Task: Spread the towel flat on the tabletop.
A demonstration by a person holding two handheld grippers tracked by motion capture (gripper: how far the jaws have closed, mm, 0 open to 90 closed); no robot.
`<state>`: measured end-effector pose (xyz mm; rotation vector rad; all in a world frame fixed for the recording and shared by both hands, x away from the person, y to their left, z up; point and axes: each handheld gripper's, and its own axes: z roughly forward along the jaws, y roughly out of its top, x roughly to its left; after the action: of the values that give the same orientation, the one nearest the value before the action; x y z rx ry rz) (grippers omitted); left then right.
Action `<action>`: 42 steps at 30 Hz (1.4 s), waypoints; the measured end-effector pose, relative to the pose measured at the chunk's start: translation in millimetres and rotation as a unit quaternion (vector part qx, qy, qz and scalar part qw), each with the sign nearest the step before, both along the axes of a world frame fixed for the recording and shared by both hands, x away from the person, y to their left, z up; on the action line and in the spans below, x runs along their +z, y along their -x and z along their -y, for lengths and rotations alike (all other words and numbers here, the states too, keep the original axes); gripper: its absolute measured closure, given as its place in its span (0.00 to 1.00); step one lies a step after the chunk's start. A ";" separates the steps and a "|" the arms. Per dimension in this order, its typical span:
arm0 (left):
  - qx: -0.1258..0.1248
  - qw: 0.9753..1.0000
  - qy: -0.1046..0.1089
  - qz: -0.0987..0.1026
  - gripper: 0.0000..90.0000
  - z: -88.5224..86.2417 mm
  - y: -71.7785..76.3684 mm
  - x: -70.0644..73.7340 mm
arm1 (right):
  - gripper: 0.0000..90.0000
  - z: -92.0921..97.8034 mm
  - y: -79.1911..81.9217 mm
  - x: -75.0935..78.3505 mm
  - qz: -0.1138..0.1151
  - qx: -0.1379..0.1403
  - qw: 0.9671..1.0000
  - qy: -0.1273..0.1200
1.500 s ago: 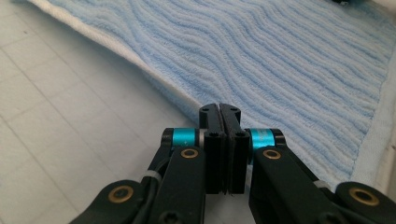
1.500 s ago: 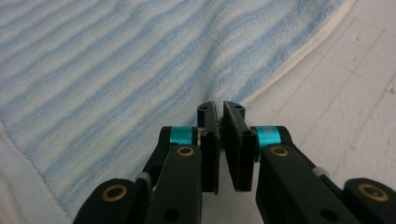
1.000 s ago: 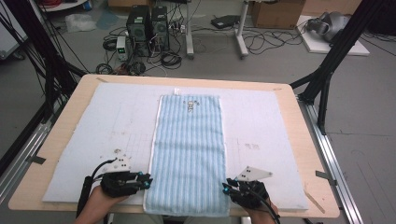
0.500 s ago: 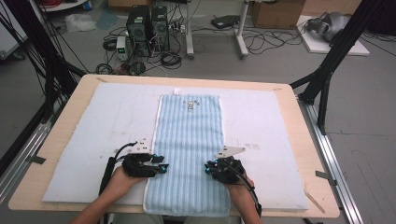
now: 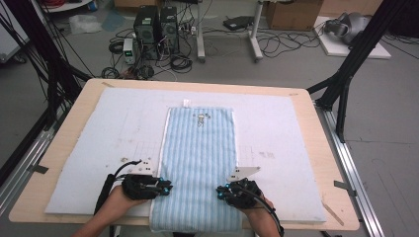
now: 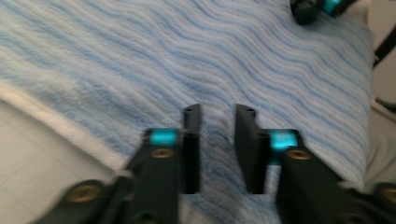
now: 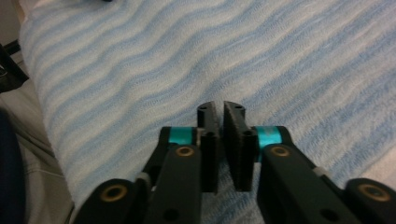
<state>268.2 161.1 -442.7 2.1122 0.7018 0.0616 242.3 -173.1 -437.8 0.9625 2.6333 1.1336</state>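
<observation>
High view showed the striped blue towel (image 5: 199, 163) lying flat down the table's middle, its near end flanked by the left gripper (image 5: 165, 187), jaws spread, and the right gripper (image 5: 221, 192), jaws nearly together; both should pinch matching edges evenly.

Left black two-jaw handheld gripper (image 5: 165, 187): cyan blocks at jaw bases, brass screws on arms, black cable looping back, grey 3-corner plate on top. Right black two-jaw handheld gripper (image 5: 221, 193): same build w/ cyan accents, brass screws, ribbed pads. Forearms bare, no sleeves.
</observation>
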 end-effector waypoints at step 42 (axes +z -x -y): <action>0.157 0.977 0.095 0.110 0.52 -36.9 -85.3 19.2 | 0.59 67.7 -75.8 14.6 0.082 -0.188 0.978 -0.035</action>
<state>353.5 198.0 -423.6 1.7648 0.8654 0.3820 318.1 -240.8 -423.3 1.2545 2.1729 1.1580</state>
